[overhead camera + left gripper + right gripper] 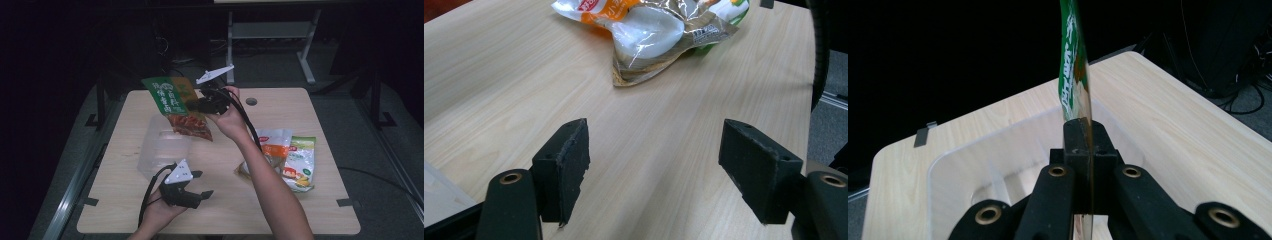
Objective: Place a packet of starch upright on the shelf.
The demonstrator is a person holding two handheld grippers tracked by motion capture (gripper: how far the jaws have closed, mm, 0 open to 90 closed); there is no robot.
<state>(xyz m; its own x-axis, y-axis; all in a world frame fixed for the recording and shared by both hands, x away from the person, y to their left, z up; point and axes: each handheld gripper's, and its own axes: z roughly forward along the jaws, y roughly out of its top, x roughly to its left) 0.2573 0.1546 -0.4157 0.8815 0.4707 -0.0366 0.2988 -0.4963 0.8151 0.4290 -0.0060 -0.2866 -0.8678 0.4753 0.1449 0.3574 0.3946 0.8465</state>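
Observation:
My right gripper (194, 105) is shut on a green-topped snack packet (176, 102) with reddish contents. It holds the packet in the air above a clear plastic bin (162, 146) on the left half of the table. In the right gripper view the packet (1074, 85) stands edge-on between the closed jaws, with the bin (963, 165) below. My left gripper (201, 183) rests low near the table's front edge, open with nothing between its pads (569, 165).
Two more snack packets lie on the right of the wooden table (310, 107): an orange and white one (272, 145) and a green and white one (302, 162). The left gripper view shows them (659, 35) ahead of the jaws. Table legs and cables stand behind.

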